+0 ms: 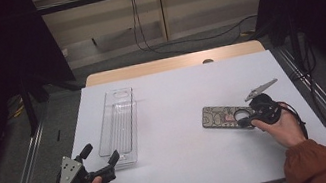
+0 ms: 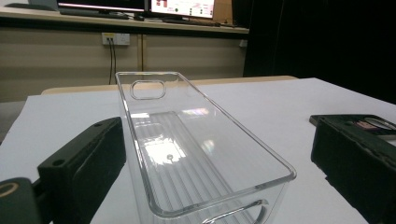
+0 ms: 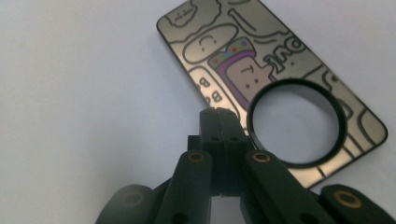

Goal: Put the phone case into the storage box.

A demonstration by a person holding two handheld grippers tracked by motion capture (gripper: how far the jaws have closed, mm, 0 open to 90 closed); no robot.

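Note:
A flat rectangular card [image 1: 218, 116] with cartoon drawings lies on the white table, right of centre. A black ring [image 1: 243, 114] rests on its near end. My right gripper [image 1: 252, 117] is shut, and its tips sit at the card's edge beside the ring. In the right gripper view the jaws [image 3: 219, 116] press together with nothing visible between them, next to the ring [image 3: 295, 84] on the card [image 3: 219, 51]. My left gripper [image 1: 100, 153] stands open at the near end of a clear plastic tray [image 1: 105, 119]. The empty tray [image 2: 243, 133] runs away between its fingers [image 2: 84, 156].
A white sheet [image 1: 188, 158] covers the table, with a wooden strip [image 1: 171, 63] at the far edge. Metal rails run along both sides. Cables lie on the floor behind. Dark curtains stand at left and right.

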